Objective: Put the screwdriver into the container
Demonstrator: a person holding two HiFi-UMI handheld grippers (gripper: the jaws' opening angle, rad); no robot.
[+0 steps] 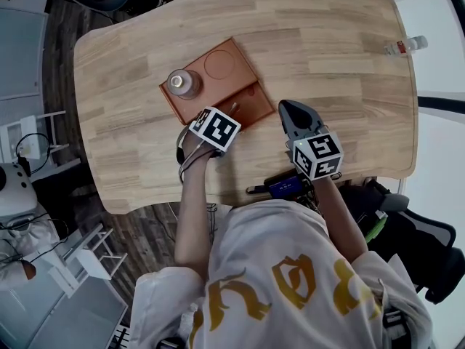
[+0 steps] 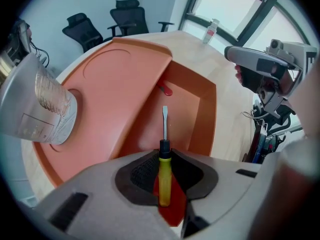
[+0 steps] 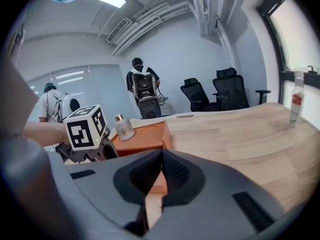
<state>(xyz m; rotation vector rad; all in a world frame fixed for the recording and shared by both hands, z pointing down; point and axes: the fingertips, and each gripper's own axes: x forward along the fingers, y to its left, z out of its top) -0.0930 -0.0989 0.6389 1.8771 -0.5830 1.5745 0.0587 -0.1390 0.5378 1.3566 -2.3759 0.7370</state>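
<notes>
The screwdriver [image 2: 164, 176] has a yellow handle, a black collar and a flat blade. My left gripper [image 2: 164, 154] is shut on its handle. The blade points down into the sunken compartment [image 2: 187, 101] of an orange-brown tray [image 2: 117, 81]. In the head view the left gripper [image 1: 229, 115] hovers at the near edge of the tray [image 1: 221, 65] on the wooden table [image 1: 327, 57]. My right gripper [image 1: 290, 110] hangs over the table just right of the tray. Its jaws [image 3: 161, 156] meet at the tips with nothing between them.
A clear measuring cup [image 1: 184, 83] [image 2: 44, 109] stands on the tray's left part. A small red thing [image 2: 165, 89] lies in the compartment. A small bottle [image 1: 405, 46] [image 3: 296, 103] is at the table's far right edge. A dark device [image 1: 285, 186] lies at the near edge. Office chairs [image 2: 125, 18] and people [image 3: 142, 91] are beyond.
</notes>
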